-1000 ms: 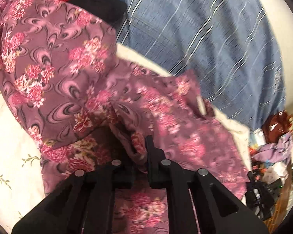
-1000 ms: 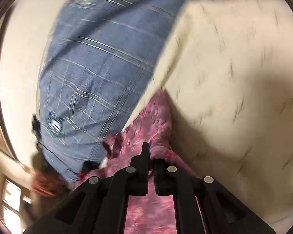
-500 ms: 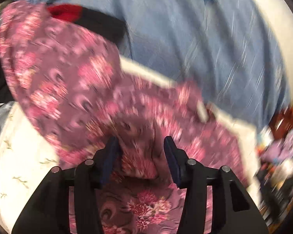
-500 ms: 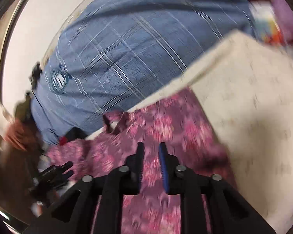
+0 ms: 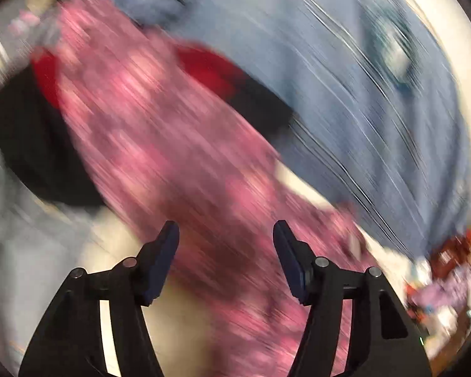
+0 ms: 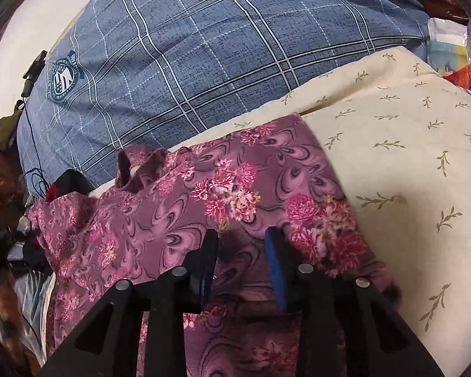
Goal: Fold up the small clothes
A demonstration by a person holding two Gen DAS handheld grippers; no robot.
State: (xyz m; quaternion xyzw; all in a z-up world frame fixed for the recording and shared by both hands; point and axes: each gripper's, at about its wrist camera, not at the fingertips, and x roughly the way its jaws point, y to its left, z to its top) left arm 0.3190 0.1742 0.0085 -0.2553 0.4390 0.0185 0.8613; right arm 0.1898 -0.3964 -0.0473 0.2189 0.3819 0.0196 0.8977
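Note:
A purple garment with pink flowers (image 6: 235,194) lies spread on a cream sheet with small leaf sprigs (image 6: 408,144). Its collar is at the far left edge. My right gripper (image 6: 241,238) is open and empty just above the garment's near part. In the left wrist view, which is heavily blurred, the same garment (image 5: 172,144) runs from upper left to lower right. My left gripper (image 5: 226,229) is wide open and empty above it.
A blue checked pillow with a round badge (image 6: 204,47) lies behind the garment, also in the left wrist view (image 5: 361,94). A black and red cloth (image 5: 31,144) lies under the garment's left side. Clutter of bags and cloth (image 6: 455,47) sits at the far right.
Both grippers have opened and let go of the garment, which now lies flat on the sheet. The left gripper is moving fast, blurring its view.

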